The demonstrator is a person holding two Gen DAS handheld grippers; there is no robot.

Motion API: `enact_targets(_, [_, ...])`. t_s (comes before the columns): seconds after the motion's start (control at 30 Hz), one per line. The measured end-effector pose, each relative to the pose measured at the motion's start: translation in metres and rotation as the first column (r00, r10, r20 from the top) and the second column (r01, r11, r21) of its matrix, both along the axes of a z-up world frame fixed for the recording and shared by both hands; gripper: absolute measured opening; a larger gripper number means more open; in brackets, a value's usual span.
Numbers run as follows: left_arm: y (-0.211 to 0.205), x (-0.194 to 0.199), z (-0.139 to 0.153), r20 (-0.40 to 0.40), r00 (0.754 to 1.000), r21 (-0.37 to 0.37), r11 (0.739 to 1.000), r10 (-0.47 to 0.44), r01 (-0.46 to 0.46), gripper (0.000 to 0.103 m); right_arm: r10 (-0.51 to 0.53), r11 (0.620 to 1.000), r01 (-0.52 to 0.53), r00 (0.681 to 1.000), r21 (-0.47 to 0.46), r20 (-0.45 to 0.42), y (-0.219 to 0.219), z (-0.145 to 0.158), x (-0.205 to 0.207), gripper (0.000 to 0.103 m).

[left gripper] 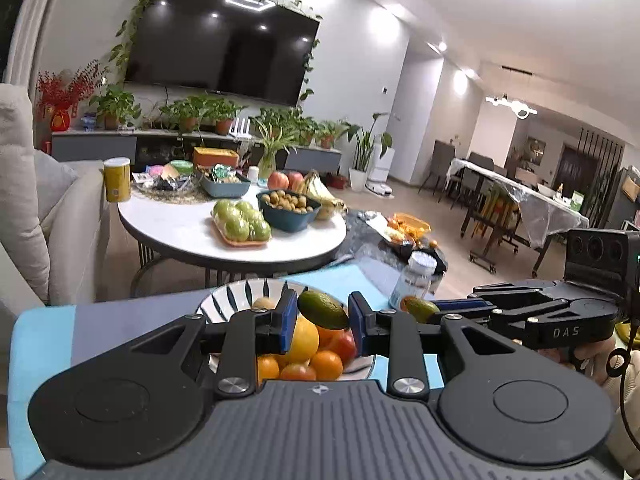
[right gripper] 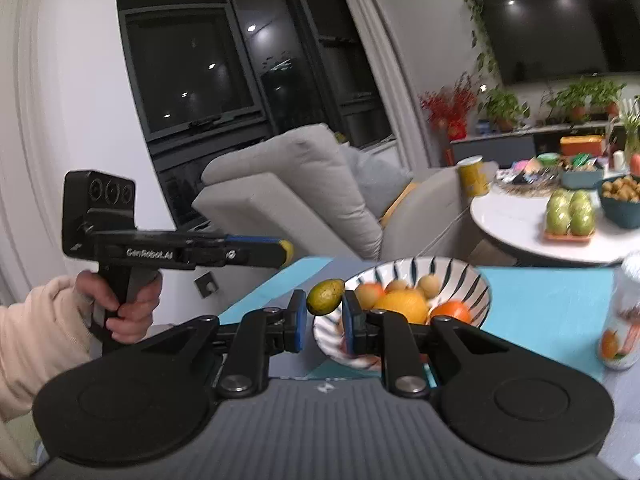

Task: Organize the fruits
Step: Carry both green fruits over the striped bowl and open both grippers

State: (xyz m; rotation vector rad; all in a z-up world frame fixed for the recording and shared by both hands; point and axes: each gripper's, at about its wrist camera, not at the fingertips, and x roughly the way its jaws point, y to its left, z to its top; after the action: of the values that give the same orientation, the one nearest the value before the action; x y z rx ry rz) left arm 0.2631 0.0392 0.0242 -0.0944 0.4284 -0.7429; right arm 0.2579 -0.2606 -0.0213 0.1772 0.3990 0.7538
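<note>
The left gripper [left gripper: 323,322], marked "GenRobot.AI", and the right gripper [right gripper: 323,318], marked "DAS", each clamp 1 green fruit [left gripper: 323,309] [right gripper: 325,297], long axis tilted, above the striped bowl's [right gripper: 478,286] near rim.

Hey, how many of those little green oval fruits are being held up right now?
2. One fruit is clamped in the left gripper jaws; the other fruit is clamped in the right gripper jaws. The striped bowl may hide more in its pile.
</note>
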Motion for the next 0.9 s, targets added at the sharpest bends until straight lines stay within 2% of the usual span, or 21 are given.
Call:
enact_targets(0.17, [-0.003, 0.01, 0.006, 0.01, 1.0, -0.004, 1.0, 0.021, -0.021, 0.026, -0.034, 0.999, 0.034, 0.999, -0.001, 0.021, -0.006, 0.011, 0.012, 0.063])
enact_targets(0.37, [-0.002, 0.034, 0.004, -0.009, 0.998, -0.009, 0.998, 0.058, -0.058, 0.026, -0.06, 0.997, 0.061, 0.998, -0.044, 0.021, -0.002, 0.015, 0.038, 0.063])
enact_targets(0.5, [-0.005, 0.05, -0.008, -0.049, 0.997, -0.002, 0.998, 0.063, -0.063, 0.026, -0.075, 0.997, 0.075, 0.996, -0.006, -0.05, -0.004, 0.006, 0.065, 0.063])
enact_targets(0.6, [-0.007, 0.061, -0.02, -0.087, 0.995, -0.008, 0.999, 0.051, -0.052, 0.026, -0.099, 0.995, 0.098, 0.992, -0.023, -0.08, -0.001, -0.002, 0.076, 0.063])
enact_targets(0.73, [-0.003, 0.072, -0.031, -0.152, 0.988, -0.067, 0.997, 0.027, -0.037, 0.026, -0.109, 0.994, 0.106, 0.986, -0.032, -0.127, 0.003, -0.014, 0.087, 0.063])
enact_targets(0.9, [0.001, 0.084, -0.039, -0.179, 0.983, -0.092, 0.995, 0.034, -0.051, 0.026, -0.111, 0.993, 0.105, 0.983, -0.048, -0.147, 0.005, -0.022, 0.091, 0.063])
